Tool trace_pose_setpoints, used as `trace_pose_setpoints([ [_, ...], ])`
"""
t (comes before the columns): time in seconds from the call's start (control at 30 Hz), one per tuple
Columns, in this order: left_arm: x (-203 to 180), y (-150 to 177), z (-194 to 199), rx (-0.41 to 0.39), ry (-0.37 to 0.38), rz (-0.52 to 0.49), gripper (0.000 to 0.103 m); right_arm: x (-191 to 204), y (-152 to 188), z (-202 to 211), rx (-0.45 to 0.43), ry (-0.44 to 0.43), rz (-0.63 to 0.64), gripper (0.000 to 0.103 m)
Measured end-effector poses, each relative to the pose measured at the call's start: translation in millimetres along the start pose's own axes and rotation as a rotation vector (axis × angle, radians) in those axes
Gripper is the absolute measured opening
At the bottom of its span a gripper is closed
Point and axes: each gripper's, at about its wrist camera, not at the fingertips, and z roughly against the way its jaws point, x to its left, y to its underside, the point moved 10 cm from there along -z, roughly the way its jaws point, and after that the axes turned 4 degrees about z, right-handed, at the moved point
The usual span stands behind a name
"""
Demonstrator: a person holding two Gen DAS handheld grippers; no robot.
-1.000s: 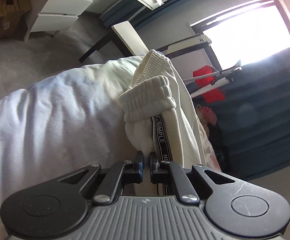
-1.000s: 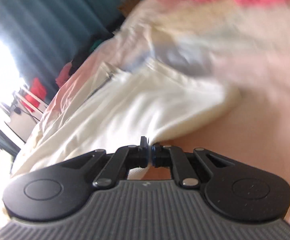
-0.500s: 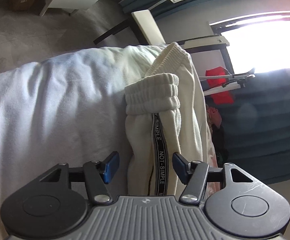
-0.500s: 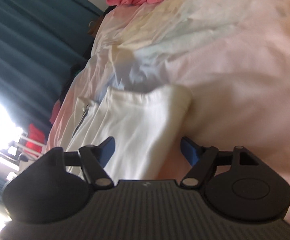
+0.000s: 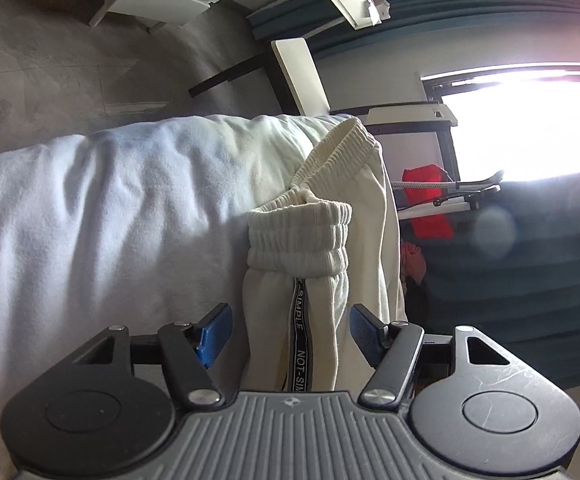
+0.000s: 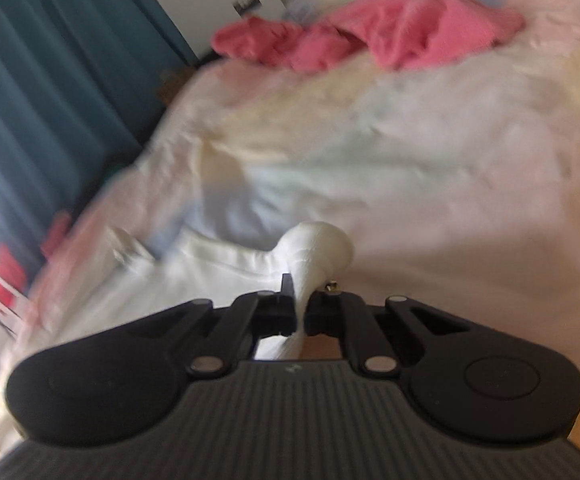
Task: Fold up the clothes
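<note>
Cream track pants (image 5: 314, 280) lie on the bed (image 5: 109, 208), legs doubled to waistband. Left hand-held gripper (image 5: 290, 332) wide, straddling them; right hand-held gripper (image 6: 301, 314) pinching the folded end. Further folds likely remain; pink garment (image 6: 370, 44) untouched

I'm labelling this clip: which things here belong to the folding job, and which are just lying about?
In the job: cream trousers, right tongs shut on them, left tongs open around them.

Lying about: pink garment, white bedding, red cloth, teal curtain.
</note>
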Motion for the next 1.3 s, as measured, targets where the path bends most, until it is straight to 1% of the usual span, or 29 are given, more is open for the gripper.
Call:
trace_pose_setpoints([
  [0.07, 1.9, -1.3, -7.2, 0.006, -0.009, 0.000, 0.068, -0.8, 9.5, -1.9, 0.019, 0.023, 0.049, 0.006],
  [0.1, 3.7, -1.3, -10.6, 0.001, -0.028, -0.006, 0.068, 0.9, 11.9, -0.2, 0.023, 0.033, 0.085, 0.007],
  [0.17, 7.2, -1.6, -16.1, -0.014, -0.078, -0.020, 0.066, 4.4, 16.6, 3.2, 0.031, 0.055, 0.155, 0.016],
  [0.2, 5.6, -2.6, -17.8, -0.024, -0.072, -0.019, 0.066, 6.4, 18.4, 6.1, 0.036, 0.064, 0.192, 0.019],
  [0.23, 2.6, -3.4, -20.3, -0.029, -0.058, -0.020, 0.066, 8.5, 19.0, 12.7, 0.044, 0.069, 0.230, 0.030],
  [0.27, -3.4, -3.6, -24.7, -0.024, -0.033, -0.030, 0.066, 9.6, 19.0, 20.2, 0.050, 0.067, 0.249, 0.045],
  [0.3, -9.6, -2.9, -29.8, -0.016, -0.014, -0.048, 0.066, 10.3, 18.0, 28.7, 0.051, 0.053, 0.249, 0.053],
  [0.33, -14.5, -1.7, -34.4, -0.015, -0.010, -0.071, 0.066, 11.7, 15.7, 38.1, 0.044, 0.032, 0.246, 0.067],
  [0.37, -17.9, -0.1, -38.8, -0.023, -0.024, -0.095, 0.066, 13.8, 13.1, 47.4, 0.036, 0.014, 0.245, 0.071],
  [0.4, -20.2, 1.9, -43.7, -0.034, -0.044, -0.117, 0.065, 17.6, 9.6, 56.1, 0.024, 0.007, 0.250, 0.072],
  [0.5, -20.0, 4.5, -53.9, -0.069, -0.106, -0.162, 0.050, 42.2, -0.8, 80.2, -0.001, -0.042, 0.257, 0.073],
  [0.57, -16.6, 4.2, -55.4, -0.090, -0.135, -0.159, 0.030, 71.7, -4.7, 94.1, -0.015, -0.094, 0.274, 0.073],
  [0.63, -13.5, 2.0, -50.8, -0.105, -0.135, -0.130, 0.016, 107.4, -3.1, 106.8, -0.025, -0.158, 0.310, 0.073],
  [0.67, -14.4, 1.0, -47.1, -0.112, -0.126, -0.119, 0.011, 127.1, 0.5, 112.7, -0.027, -0.192, 0.333, 0.073],
  [0.77, -24.9, -1.1, -28.4, -0.125, -0.068, -0.122, 0.010, 186.2, 22.0, 128.4, -0.026, -0.272, 0.390, 0.073],
  [0.87, -35.6, -1.7, 8.8, -0.124, 0.019, -0.152, 0.009, 237.1, 44.0, 139.2, -0.013, -0.350, 0.412, 0.073],
  [0.9, -33.8, -1.1, 19.6, -0.124, 0.012, -0.173, 0.009, 250.4, 51.4, 140.5, 0.001, -0.373, 0.413, 0.073],
  [1.0, -17.7, 4.0, 37.0, -0.118, -0.115, -0.262, 0.009, 276.2, 72.3, 143.5, 0.032, -0.433, 0.415, 0.073],
  [1.03, -8.6, 6.7, 36.7, -0.103, -0.184, -0.299, 0.009, 280.1, 78.4, 143.5, 0.035, -0.441, 0.428, 0.073],
  [1.13, 16.2, 10.8, 27.1, -0.056, -0.370, -0.402, 0.010, 283.2, 94.3, 139.3, 0.059, -0.419, 0.489, 0.073],
  [1.2, 16.6, 13.4, 19.1, -0.055, -0.434, -0.473, 0.011, 281.9, 101.2, 135.3, 0.089, -0.403, 0.509, 0.073],
  [1.3, 2.4, 23.3, 17.7, -0.084, -0.491, -0.594, 0.017, 279.3, 105.7, 130.6, 0.122, -0.400, 0.494, 0.073],
])
